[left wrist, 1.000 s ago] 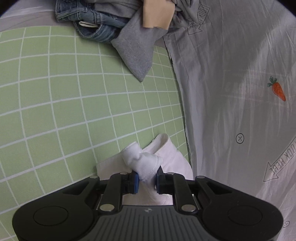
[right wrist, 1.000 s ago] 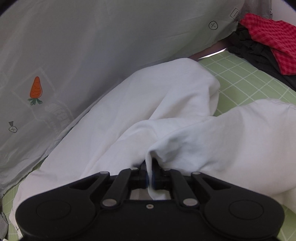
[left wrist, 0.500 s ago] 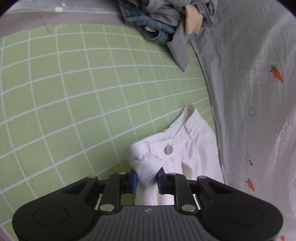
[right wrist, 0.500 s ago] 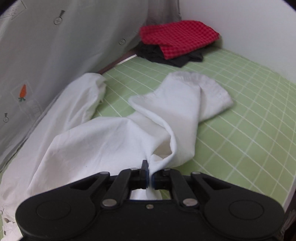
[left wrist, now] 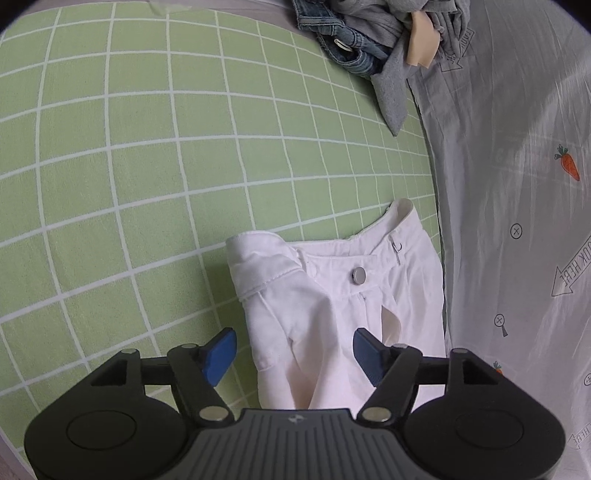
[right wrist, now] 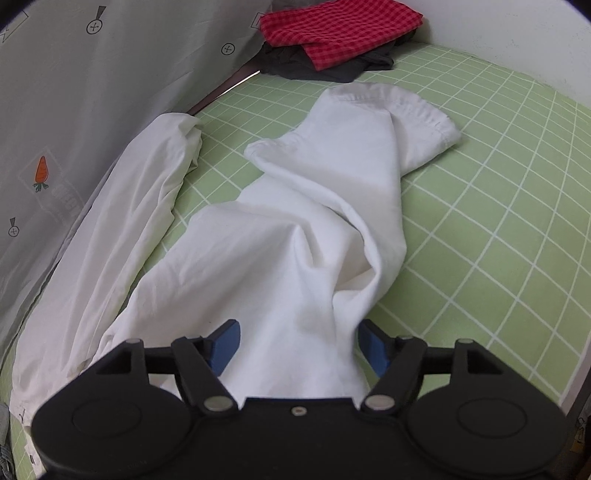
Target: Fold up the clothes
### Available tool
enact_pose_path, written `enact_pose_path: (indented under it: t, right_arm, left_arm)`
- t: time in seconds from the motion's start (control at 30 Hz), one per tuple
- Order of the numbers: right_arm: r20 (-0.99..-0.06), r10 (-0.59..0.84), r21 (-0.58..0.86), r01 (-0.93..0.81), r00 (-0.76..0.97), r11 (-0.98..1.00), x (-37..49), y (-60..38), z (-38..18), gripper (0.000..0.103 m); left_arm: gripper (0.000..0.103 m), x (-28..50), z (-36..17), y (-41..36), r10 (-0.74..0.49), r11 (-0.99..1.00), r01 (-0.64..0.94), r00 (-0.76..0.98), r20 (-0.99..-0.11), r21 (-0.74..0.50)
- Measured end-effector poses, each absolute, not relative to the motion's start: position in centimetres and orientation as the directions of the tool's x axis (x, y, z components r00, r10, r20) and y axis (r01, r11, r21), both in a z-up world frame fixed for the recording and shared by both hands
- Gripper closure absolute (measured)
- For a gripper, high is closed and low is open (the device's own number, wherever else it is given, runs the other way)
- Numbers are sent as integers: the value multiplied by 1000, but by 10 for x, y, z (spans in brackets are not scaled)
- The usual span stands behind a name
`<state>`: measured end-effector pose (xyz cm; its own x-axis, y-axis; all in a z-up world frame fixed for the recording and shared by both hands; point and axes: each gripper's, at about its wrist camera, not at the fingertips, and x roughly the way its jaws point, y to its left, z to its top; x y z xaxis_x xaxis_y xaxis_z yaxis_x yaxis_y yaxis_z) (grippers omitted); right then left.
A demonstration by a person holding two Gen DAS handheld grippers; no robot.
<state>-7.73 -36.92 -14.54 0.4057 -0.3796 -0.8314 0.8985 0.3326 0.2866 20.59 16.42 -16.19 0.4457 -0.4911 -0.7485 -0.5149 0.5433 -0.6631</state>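
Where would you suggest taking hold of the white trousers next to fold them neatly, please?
Probably the white trousers at the waistband corner, coming from the green sheet side: that thick edge is folded up and clear of the grey cover. The opening left tool already hangs near it.

Green grid-patterned sheet (left wrist: 147, 166) as ground. Grey cloth printed with carrots (left wrist: 517, 184) along its edge. Heap of denim and grey garments (left wrist: 369, 37) at one far corner; red checked cloth (right wrist: 340, 26) atop dark fabric (right wrist: 317, 66) at another.
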Motion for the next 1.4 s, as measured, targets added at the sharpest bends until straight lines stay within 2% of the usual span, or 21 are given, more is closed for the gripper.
enact_pose_path:
  t: [0.13,0.27,0.33,0.37,0.4,0.43,0.47,0.5,0.53,0.6,0.7,0.8,0.93,1.03,1.07,1.1,1.13,1.17,1.23,1.37,1.4]
  right_arm:
    - [-836,-412,248,918,364,309,-81,-376,-146,23]
    - [-849,-403,246,930,342,273,-83,-386,-156,21]
    - [-858,-390,249,934,335,256,-83,-390,-162,21]
    - [-857,-386,255,932,342,259,-83,-390,-163,22]
    - [-856,-381,262,928,350,263,-82,-390,-165,27]
    - [-855,-377,269,925,357,267,-82,-390,-166,40]
    - [-851,-374,274,920,368,281,-80,-389,-166,52]
    - [-848,-372,278,914,378,296,-79,-389,-165,72]
    - [-846,-370,278,909,385,311,-77,-388,-164,86]
    - [-846,-363,261,897,390,357,-70,-383,-161,94]
    - [-849,-340,247,872,405,422,-58,-371,-156,95]
    - [-855,-268,278,828,445,488,-45,-355,-154,95]
    - [-858,-206,275,759,471,590,-27,-323,-148,87]
    - [-863,-256,191,752,435,631,-21,-305,-139,63]
    - [-862,-289,161,763,418,626,-21,-303,-136,58]
    - [-855,-330,134,784,401,606,-24,-304,-132,49]
    - [-846,-371,107,804,382,584,-26,-305,-127,41]
    - [-834,-413,83,822,366,563,-27,-306,-123,37]
    - [-805,-487,32,844,340,536,-27,-311,-118,26]
    - [-790,-515,-24,822,332,569,-12,-333,-121,26]
    - [-792,-513,-29,819,331,573,-6,-339,-125,26]
  left_arm:
    - [26,212,-163,163,-468,539,-537,449,-761,-649]
    - [26,222,-169,164,-467,507,-571,447,-763,-646]
    - [29,228,-169,162,-464,506,-562,462,-756,-654]
    - [41,230,-168,160,-456,509,-559,470,-756,-654]
    - [63,232,-167,159,-448,517,-556,472,-759,-651]
    - [74,234,-165,158,-450,525,-542,478,-754,-656]
    - [81,237,-163,157,-452,534,-527,484,-749,-662]
    - [84,240,-161,156,-454,542,-511,490,-744,-667]
    - [84,243,-156,156,-451,554,-487,506,-735,-675]
    - [86,249,-145,157,-444,579,-436,540,-715,-689]
    - [88,263,-127,171,-424,609,-374,592,-685,-700]
    - [88,277,-115,198,-377,612,-377,634,-676,-695]
    - [85,281,-108,225,-300,646,-408,642,-706,-645]
    - [71,275,-105,231,-258,691,-414,624,-737,-593]
    - [61,271,-104,228,-251,711,-404,618,-745,-575]
    - [48,267,-102,226,-244,731,-394,612,-752,-558]
    - [43,263,-100,220,-238,745,-382,614,-753,-547]
    - [40,259,-97,214,-232,759,-369,616,-753,-536]
    - [36,252,-92,202,-220,786,-344,620,-753,-513]
    - [23,247,-86,166,-236,828,-277,618,-750,-488]
    - [22,247,-86,157,-246,837,-258,612,-752,-484]
